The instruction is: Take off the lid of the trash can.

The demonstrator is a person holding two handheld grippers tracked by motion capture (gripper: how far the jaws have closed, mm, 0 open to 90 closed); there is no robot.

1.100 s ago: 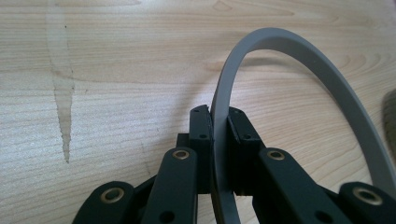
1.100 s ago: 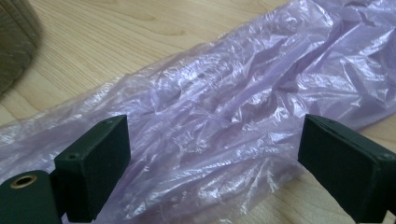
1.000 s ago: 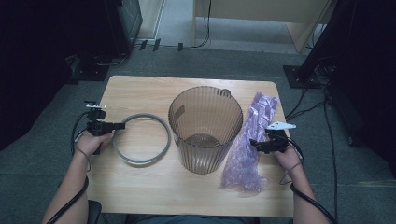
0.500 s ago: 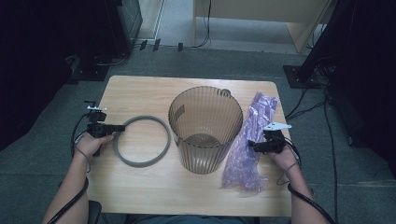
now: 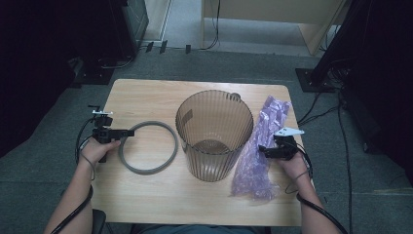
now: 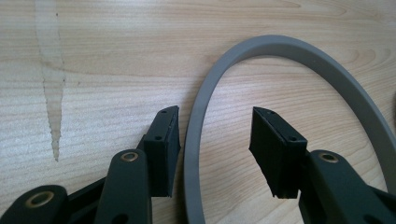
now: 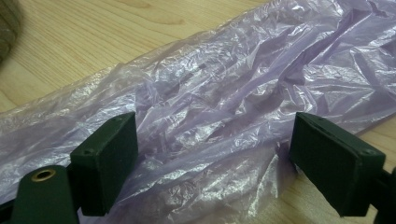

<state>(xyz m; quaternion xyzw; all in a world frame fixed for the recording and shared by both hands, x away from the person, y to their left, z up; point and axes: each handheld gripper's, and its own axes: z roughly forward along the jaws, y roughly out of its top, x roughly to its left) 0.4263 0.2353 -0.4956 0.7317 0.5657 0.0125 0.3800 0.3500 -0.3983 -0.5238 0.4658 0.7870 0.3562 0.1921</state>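
Ring let go, bag next
Left claw [image 6: 212,149] has just spread off the grey ring [image 6: 299,56]; right claw [image 7: 212,163], spread but narrowing, straddles the purple bag [image 7: 233,93].

We reach in from the near edge with both forearms, one at each side. Our left hand [image 5: 97,148] grips the left hand-held gripper [image 5: 127,132], which points level toward the middle; its cable loops back along our wrist. Its jaws have just been opening and now stand apart, the pads pressing on nothing. Our right hand [image 5: 293,163] holds the right hand-held gripper [image 5: 263,150], also aimed inward, the grey plate on top. Its jaws have just been closing a little, yet they stand wide, their pads [image 7: 105,161] clamping nothing.
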